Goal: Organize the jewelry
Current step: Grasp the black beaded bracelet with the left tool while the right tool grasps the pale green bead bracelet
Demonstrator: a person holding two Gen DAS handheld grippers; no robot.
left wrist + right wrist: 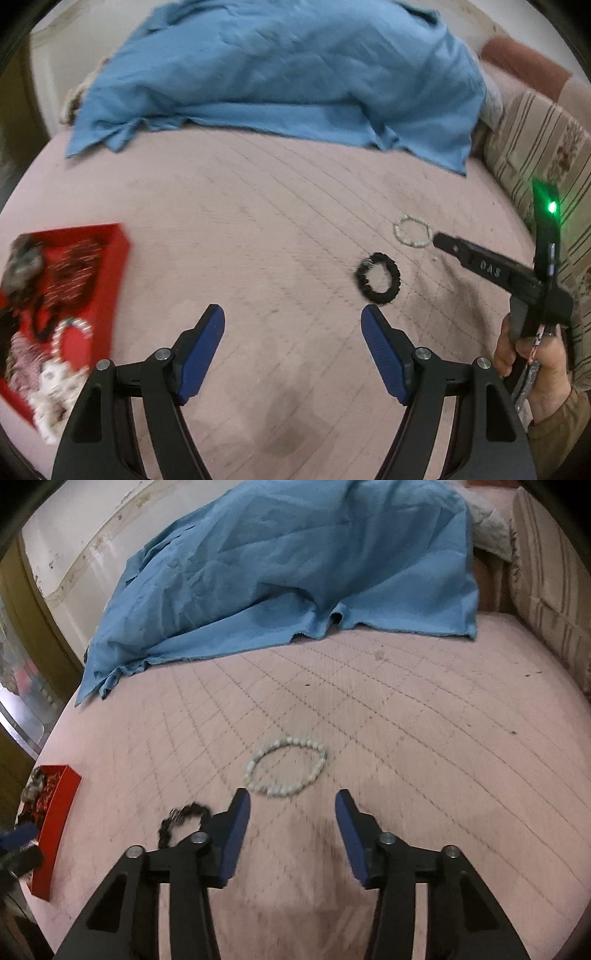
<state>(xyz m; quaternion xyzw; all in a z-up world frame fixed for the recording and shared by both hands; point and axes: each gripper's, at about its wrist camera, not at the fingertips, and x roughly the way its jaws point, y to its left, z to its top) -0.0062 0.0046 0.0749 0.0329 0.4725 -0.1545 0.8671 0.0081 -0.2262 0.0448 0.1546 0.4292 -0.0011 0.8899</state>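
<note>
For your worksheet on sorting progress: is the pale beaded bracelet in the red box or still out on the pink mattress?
Out. The pale beaded bracelet lies flat on the pink mattress, far from the red box.

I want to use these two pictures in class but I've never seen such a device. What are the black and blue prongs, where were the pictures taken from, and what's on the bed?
A person holds a two-finger claw in each hand; each carries a camera looking along its fingers. One picture is from the left claw, the other from the right claw. Both are open and hold nothing. On the pink bed lie a white bracelet, a black bracelet, a red box of jewelry and a blue cloth.
</note>
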